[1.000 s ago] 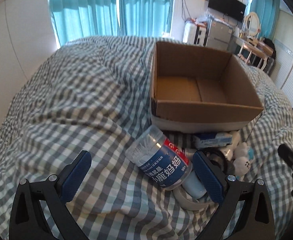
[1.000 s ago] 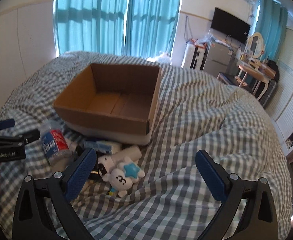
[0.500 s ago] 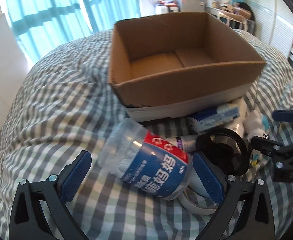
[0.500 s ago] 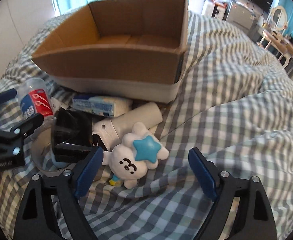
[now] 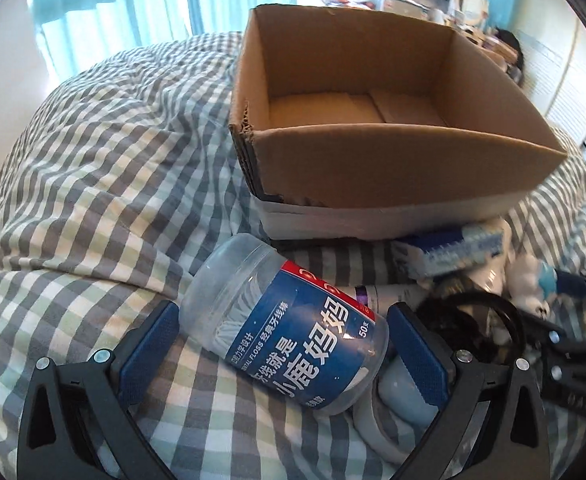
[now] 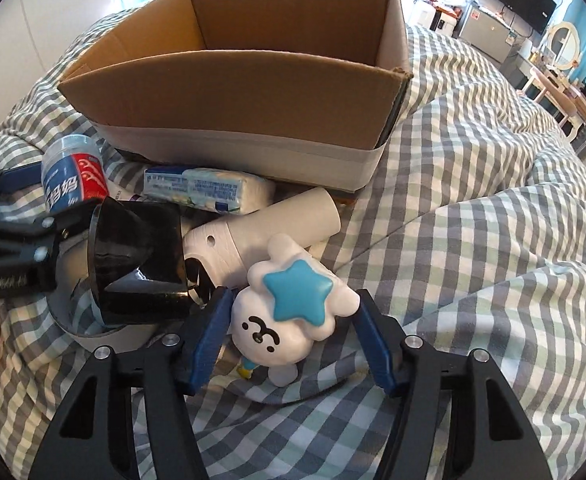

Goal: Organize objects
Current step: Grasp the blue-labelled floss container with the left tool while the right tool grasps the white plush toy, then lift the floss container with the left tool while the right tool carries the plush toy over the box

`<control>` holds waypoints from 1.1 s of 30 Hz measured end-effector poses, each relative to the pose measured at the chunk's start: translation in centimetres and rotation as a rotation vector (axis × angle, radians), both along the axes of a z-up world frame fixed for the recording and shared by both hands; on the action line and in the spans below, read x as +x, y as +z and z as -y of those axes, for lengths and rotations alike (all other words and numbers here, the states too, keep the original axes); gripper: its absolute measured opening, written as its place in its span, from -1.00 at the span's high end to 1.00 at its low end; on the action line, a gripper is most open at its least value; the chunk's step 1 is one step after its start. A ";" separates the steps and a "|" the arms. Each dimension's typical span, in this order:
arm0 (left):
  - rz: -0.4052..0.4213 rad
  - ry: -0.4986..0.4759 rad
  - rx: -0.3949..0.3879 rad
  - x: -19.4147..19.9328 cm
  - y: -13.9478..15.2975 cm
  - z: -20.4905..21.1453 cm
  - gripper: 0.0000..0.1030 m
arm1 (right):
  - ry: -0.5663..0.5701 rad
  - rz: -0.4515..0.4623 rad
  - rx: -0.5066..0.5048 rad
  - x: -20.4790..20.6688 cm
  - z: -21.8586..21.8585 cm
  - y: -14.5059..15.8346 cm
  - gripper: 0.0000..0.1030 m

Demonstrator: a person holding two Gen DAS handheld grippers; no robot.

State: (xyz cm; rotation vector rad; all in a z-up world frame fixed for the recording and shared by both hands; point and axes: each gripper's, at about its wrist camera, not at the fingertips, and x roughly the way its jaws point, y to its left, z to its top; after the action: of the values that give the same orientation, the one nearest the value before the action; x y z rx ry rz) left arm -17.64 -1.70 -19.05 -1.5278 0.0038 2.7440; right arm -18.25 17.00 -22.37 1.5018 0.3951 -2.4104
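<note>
Since the earlier frames both tongs have come down onto the clutter in front of the box; the jar and the toy, then ahead of the pads, now lie between them, and the right pads stand narrower than before.

Left side: the left tongs [image 5: 283, 354] straddle a clear plastic floss-pick jar with a blue and red label [image 5: 289, 330], lying on its side on the grey-and-white checked bed cover [image 5: 93, 184]. The pads flank its two ends. A sliver of gap shows at each, so I judge them released, not yet gripping. The jar rests partly on a white tape ring [image 5: 373, 436], which tilts it.

Centre: a black tape roll [image 6: 137, 264], a blue-and-white tissue packet [image 6: 209, 190] and a white plastic cylinder [image 6: 265, 228] are heaped against the front wall of the open brown cardboard box [image 6: 229, 88]. The box looks empty, so sorting appears barely begun; the heap's nearness keeps each transfer short.

Right side: the right tongs [image 6: 291, 338] are closing around a white squishy toy with a blue star [image 6: 289, 312]. The toy sits between the pads, with daylight visible at both, so no hold yet. Being soft, it will likely deform under pressure.
</note>
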 end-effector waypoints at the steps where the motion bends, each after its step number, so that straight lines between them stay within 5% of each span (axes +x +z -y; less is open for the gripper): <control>1: -0.011 0.003 -0.017 -0.1 -0.1 -0.3 -1.00 | 0.001 -0.003 0.003 0.1 0.1 0.0 -0.19; 5: -0.002 -0.016 -0.053 0.3 0.1 -0.8 -1.00 | -0.004 -0.011 0.002 0.5 0.2 0.4 -0.19; 11: 0.017 -0.018 0.006 0.0 -0.1 0.4 -1.00 | -0.012 -0.012 -0.008 0.9 0.1 0.5 -0.19; 19: -0.023 -0.028 -0.052 -1.3 -0.3 -0.1 -1.00 | -0.018 -0.019 -0.013 0.9 -0.1 0.5 -0.19; 26: -0.012 -0.055 -0.022 0.3 1.5 0.5 -1.00 | -0.025 -0.095 -0.045 1.8 -0.4 2.4 -0.19; 33: -0.092 -0.075 -0.032 2.5 5.2 1.1 -1.00 | -0.039 -0.136 -0.096 2.5 -0.7 4.7 -0.19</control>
State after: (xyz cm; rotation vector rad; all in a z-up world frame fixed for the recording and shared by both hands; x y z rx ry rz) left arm -15.09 -2.83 -13.81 -1.3773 0.1031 2.7649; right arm -15.76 17.75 -17.69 1.3218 0.2752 -2.5324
